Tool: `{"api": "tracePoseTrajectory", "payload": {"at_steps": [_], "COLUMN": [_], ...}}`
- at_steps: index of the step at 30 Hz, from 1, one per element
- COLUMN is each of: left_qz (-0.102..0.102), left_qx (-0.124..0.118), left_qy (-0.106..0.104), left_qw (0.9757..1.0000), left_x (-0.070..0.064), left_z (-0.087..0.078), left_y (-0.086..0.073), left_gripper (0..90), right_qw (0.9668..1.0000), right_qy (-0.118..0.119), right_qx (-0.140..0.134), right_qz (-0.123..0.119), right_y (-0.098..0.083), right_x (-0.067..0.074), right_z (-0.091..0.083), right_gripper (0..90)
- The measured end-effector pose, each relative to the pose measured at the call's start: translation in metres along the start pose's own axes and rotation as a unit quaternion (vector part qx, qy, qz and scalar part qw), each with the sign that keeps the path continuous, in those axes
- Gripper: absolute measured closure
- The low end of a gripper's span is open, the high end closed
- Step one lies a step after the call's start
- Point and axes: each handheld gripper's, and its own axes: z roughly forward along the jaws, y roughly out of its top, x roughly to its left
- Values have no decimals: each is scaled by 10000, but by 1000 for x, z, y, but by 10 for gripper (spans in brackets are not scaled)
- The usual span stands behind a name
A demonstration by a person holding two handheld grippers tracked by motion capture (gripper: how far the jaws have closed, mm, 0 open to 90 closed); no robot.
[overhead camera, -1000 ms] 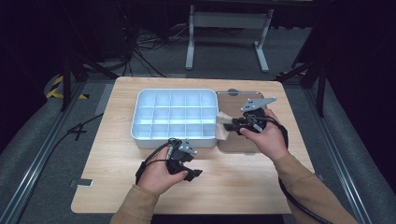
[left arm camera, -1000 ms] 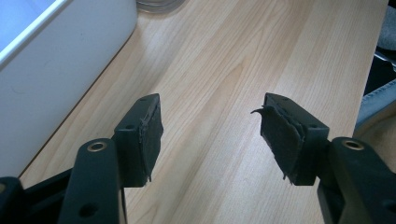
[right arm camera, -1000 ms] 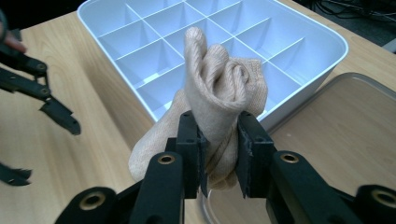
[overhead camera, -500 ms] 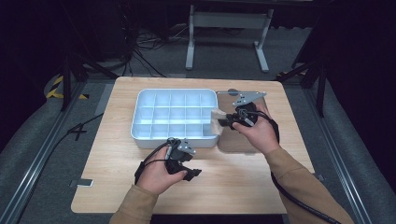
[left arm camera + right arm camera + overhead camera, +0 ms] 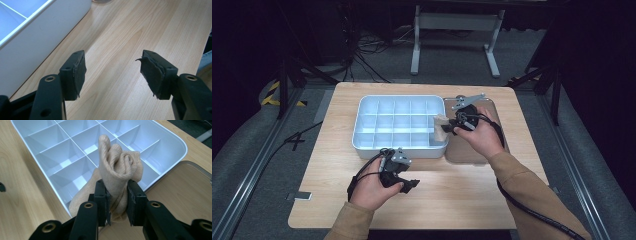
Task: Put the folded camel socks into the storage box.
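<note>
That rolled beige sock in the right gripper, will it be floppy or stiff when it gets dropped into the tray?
Probably floppy: the sock bulges and folds around the right gripper pinching it. Likely light, since a narrow pinch holds it over the tray. It may loosen once released.

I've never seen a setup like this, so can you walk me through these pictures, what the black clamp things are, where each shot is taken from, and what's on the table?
A person sits at a wooden table and holds a hand tool in each hand. Each tool is a gripper with two black fingers that squeeze together.

The high view comes from a fixed camera above, looking down at the table. The other two pictures come from small cameras riding on the grippers, looking out along their fingers.

On the table sits a white divided tray with its compartments bare, and beside it a clear flat lid.

The right gripper is closed on a rolled beige sock, holding it over the tray's edge. The left gripper is open, holds nothing, and sits low over bare wood near the tray's side.
</note>
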Motion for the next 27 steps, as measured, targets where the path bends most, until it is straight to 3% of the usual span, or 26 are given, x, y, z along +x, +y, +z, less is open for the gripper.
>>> {"api": "tracePoseTrajectory", "payload": {"at_steps": [6, 12, 22, 27], "left_qz": [-9, -25, -55, -46], "left_qx": [-28, 0, 22, 37], "left_qy": [18, 5, -30, -15], "left_qw": [10000, 10000, 10000, 10000], "left_x": [1, 0, 0, 1], "left_z": [-1, -1, -1, -3], "left_y": [0, -1, -1, -2], "left_gripper": [377, 376, 374, 375], "right_qw": [9999, 9989, 9950, 9909], "right_qy": [-43, -84, -176, -217], "right_qx": [146, 355, 851, 1178], "right_qz": [-24, -290, -496, -612], "right_y": [2, 6, 4, 9], "right_x": [0, 7, 16, 19], "right_z": [8, 16, 34, 41], "right_gripper": [732, 732, 732, 733]}}
